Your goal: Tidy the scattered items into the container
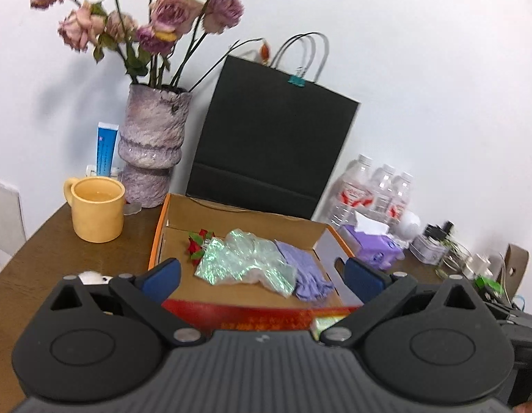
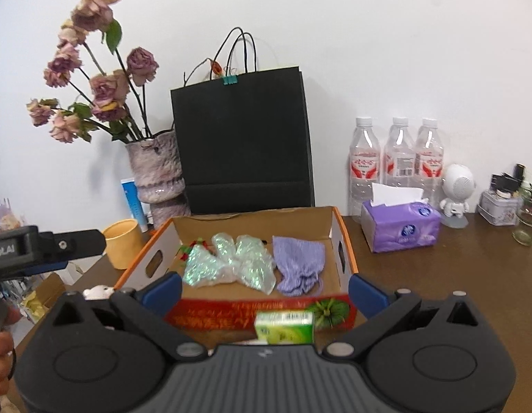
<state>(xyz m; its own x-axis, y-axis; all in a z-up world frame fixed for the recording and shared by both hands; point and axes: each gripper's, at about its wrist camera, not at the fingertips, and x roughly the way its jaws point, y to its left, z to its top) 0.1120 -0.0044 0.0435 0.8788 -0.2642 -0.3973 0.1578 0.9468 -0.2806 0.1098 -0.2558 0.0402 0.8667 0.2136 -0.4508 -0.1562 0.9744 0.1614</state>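
Note:
An open cardboard box [image 1: 231, 216] [image 2: 252, 218] with orange rims stands on the brown table. Inside it lie an iridescent green plastic wrap [image 1: 245, 261] [image 2: 228, 263], a lilac knitted pouch [image 1: 305, 270] [image 2: 298, 261] and a small red flower sprig [image 1: 198, 242] [image 2: 190, 249]. A small green carton [image 2: 284, 327] lies on the table before the box's front wall. A small white plush toy [image 1: 92, 278] [image 2: 98, 292] sits at the box's left. My left gripper [image 1: 262, 277] is open and empty in front of the box. My right gripper [image 2: 264, 289] is open too, above the carton.
Behind the box stand a black paper bag [image 2: 243, 137], a vase of dried roses [image 1: 152, 144], a yellow mug [image 1: 97, 208], a blue tube [image 1: 105, 148], three water bottles [image 2: 396, 158], a purple tissue box [image 2: 400, 227], a white robot figure [image 2: 455, 192] and a tin [image 2: 498, 208].

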